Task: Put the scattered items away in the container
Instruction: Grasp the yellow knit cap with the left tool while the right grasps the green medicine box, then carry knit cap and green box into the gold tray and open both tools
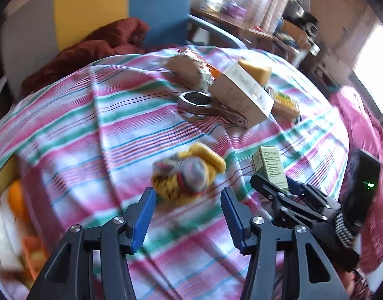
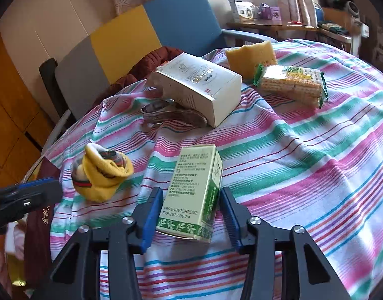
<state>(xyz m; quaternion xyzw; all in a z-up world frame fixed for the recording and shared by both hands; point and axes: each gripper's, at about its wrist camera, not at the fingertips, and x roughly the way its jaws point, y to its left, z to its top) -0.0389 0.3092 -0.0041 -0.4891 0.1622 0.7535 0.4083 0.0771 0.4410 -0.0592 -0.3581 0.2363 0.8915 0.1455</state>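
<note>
Green-and-white cardboard box [image 2: 191, 192] sits between my right gripper's [image 2: 189, 215] spread jaws, not yet pinched. My left gripper [image 1: 189, 215], jaws spread, faces the rolled yellow sock bundle [image 1: 189, 172].

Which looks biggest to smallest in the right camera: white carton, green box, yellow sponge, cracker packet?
1. Green printed box, inflated by nearness to the camera.
2. White cardboard carton.
3. Cracker packet.
4. Yellow sponge, partly hidden, so its rank against the crackers is unsure.

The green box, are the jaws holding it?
Not yet. The right gripper has open jaws either side of the green box, not squeezing it. The left gripper is open, holding nothing.
</note>
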